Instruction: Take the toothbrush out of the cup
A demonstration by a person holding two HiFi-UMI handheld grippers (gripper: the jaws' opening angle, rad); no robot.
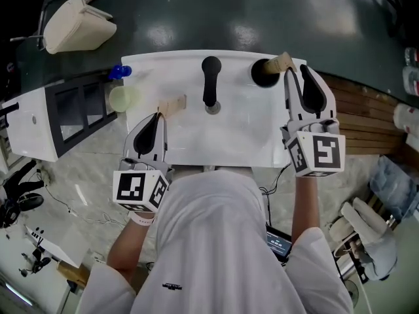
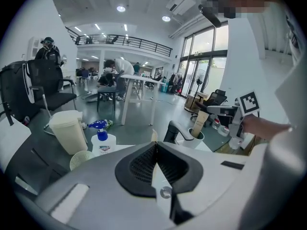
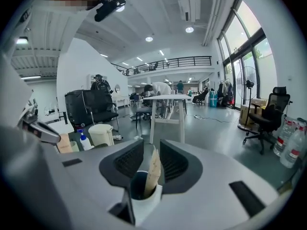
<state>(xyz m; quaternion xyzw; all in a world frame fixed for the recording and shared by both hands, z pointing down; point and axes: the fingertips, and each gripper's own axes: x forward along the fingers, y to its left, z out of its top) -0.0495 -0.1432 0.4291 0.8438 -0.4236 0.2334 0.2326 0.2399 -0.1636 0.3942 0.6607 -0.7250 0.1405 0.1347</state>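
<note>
Big white sink top (image 1: 196, 146) across the middle, with a black tap (image 1: 211, 84) at the centre of its far edge.

Next down in size, the left gripper (image 1: 159, 115), parked over the near left of the sink. Jaws pressed together in the left gripper view, with a thin tan pack (image 2: 153, 135) pinched edge-on between them. Same tan pack (image 1: 173, 104) pokes out past the tips from above. Hands full, basically, and well apart from the action.

Over at the far right, the right gripper (image 1: 296, 70), and that's the one that matters. Jaws spread apart in the right gripper view, gripping nothing yet, with what looks like a sliver of gap on each side. Can't rule out a pad just brushing, though.

Right below and between those jaws, the cup (image 3: 145, 206), white outside and dark inside, on the far right corner of the sink.

Smallest bit: the toothbrush (image 3: 153, 169), in a flat tan sleeve. Stands in the cup, bottom end down inside, top end up between the two pads. Long axis near upright, tipped a little to the right. Seen from above, the toothbrush (image 1: 280, 62) leans out over the cup's right rim, toward the gripper.

So no reaching needed. Just a squeeze across the flat faces, then probably a straight pull up along that long axis, to avoid tipping the cup or dragging it along.
</note>
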